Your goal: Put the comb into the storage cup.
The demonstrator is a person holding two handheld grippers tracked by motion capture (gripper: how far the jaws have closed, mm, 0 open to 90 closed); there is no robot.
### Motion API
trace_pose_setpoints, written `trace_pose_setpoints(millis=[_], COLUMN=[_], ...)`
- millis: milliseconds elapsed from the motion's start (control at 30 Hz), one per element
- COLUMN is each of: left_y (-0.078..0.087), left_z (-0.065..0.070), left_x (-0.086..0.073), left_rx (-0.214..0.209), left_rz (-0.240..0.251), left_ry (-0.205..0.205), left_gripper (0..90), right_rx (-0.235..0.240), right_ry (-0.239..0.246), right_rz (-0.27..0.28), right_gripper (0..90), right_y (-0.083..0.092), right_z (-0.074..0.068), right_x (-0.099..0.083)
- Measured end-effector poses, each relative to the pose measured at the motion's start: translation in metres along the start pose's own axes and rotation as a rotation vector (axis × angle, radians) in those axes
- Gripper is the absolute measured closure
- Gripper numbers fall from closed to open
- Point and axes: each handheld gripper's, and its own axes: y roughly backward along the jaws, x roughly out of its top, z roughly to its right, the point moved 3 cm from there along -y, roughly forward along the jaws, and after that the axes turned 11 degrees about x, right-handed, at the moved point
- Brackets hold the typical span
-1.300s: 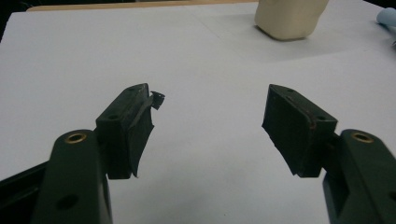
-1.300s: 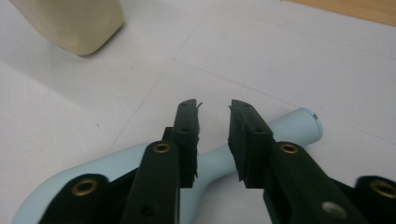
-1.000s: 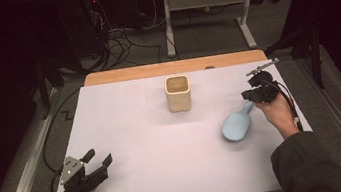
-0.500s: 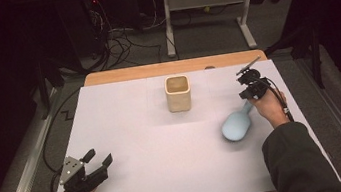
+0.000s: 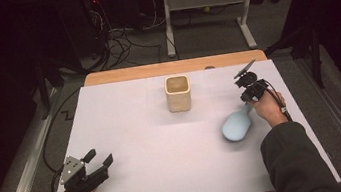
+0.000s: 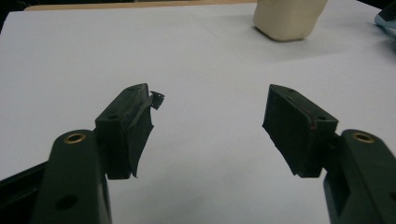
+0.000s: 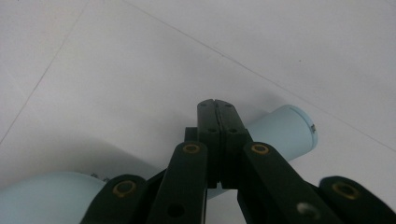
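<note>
The beige square cup (image 5: pixel 178 94) stands upright near the far middle of the white table cover (image 5: pixel 156 153). From the high view you look into its open top, and its inside looks beige and plain; I cannot tell if something lies in it. In the left gripper view the lower part of this cup (image 6: pixel 289 18) shows at the top edge, well apart from your left gripper.

The light blue scoop (image 5: pixel 237 126) lies on the cover at the right side, with its wide rounded end toward you and its thin handle toward the far right. Your right gripper (image 5: pixel 251 96) is at this handle. In the right gripper view the jaws are pressed together, pad against pad, and the pale blue handle (image 7: pixel 285 133) passes just under them. They lie over the handle, not around it, so nothing is clamped.

Your left gripper (image 5: pixel 98 160) rests at the near left corner of the cover. Its jaws stand apart with only bare white cover between them.

Compared with one second ago, your right hand has come a little lower and closer to the scoop's handle, and its jaws have finished closing. The scoop, the cup and your left gripper are in the same places.
</note>
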Motion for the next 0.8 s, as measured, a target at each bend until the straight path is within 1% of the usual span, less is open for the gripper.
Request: trace_pose_setpoints(millis=[133,200,300,533,600,800], left_y=[0.0,0.0,0.0,0.0,0.0,0.0], left_z=[0.0,0.001,0.0,0.0,0.0,0.0], left_x=[0.0,0.0,0.0,-0.001,-0.001,0.0], left_rx=[-0.002,-0.002,-0.003,-0.002,-0.001,-0.001], left_rz=[0.0,0.0,-0.003,-0.007,-0.005,-0.006], left_ry=[0.0,0.001,0.002,0.001,0.001,0.002], left_gripper=[32.9,32.9,32.9,33.0,33.0,33.0], right_rx=[-0.004,-0.005,-0.003,0.011,0.013,0.016], right_ry=[0.009,0.008,0.007,0.002,-0.001,0.011], right_rz=[-0.012,-0.04,-0.05,-0.059,-0.055,-0.065], right_gripper=[90.0,90.0,90.0,90.0,90.0,90.0], right_y=[-0.002,-0.003,-0.004,-0.001,-0.001,-0.002], right_z=[-0.001,-0.002,-0.002,0.0,-0.001,-0.002], right_x=[-0.001,-0.003,-0.005,-0.012,-0.014,-0.021])
